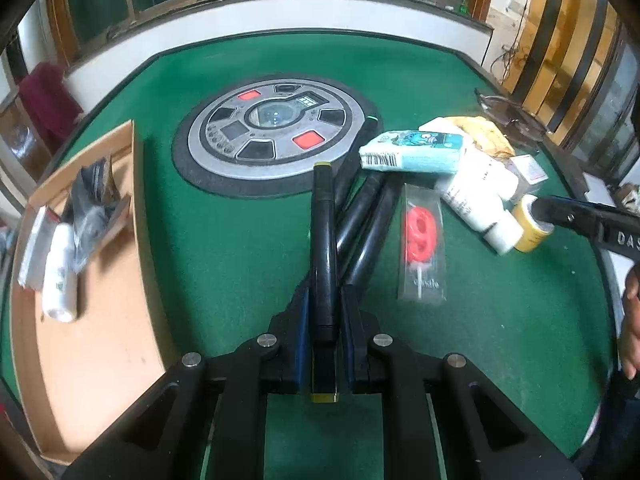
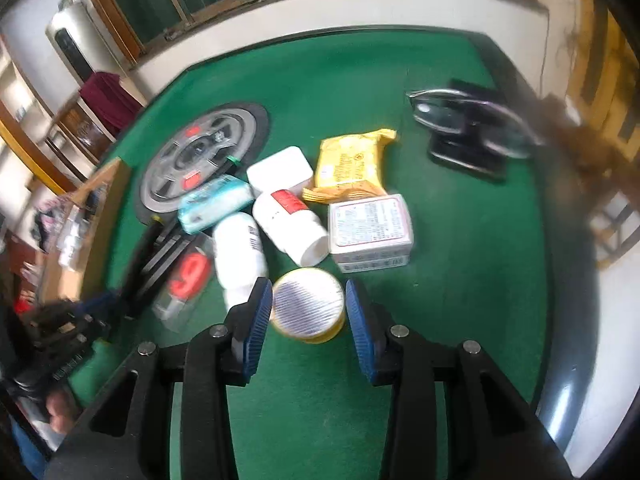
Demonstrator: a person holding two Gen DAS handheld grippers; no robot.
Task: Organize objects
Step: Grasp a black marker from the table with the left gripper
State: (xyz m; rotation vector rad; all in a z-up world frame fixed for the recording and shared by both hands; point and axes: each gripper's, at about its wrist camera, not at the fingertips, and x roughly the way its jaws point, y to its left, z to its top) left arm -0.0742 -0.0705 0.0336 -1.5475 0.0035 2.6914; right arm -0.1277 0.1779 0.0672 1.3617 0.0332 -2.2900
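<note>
My left gripper (image 1: 325, 296) is shut on a black marker (image 1: 323, 232) with yellow ends, which points away over the green table (image 1: 208, 248). Two more black markers (image 1: 360, 224) lie beside it. My right gripper (image 2: 308, 286) stands open around a yellow round tin with a silver lid (image 2: 308, 306). Its blue pads (image 2: 258, 312) sit close on both sides, with a thin gap on the right. In the left wrist view the tin (image 1: 530, 232) lies at the right, with a right gripper finger (image 1: 560, 210) against it. A cardboard box (image 1: 100, 340) at the left holds a white bottle (image 1: 60, 280) and a black packet (image 1: 90, 208).
Piled beyond the tin are two white bottles (image 2: 292, 224), a teal tissue pack (image 2: 216, 202), a yellow packet (image 2: 348, 164), a white carton (image 2: 370, 224) and a red number-nine candle pack (image 2: 188, 276). Glasses on a black case (image 2: 468, 136) lie far right. A round control panel (image 1: 276, 132) sits mid-table.
</note>
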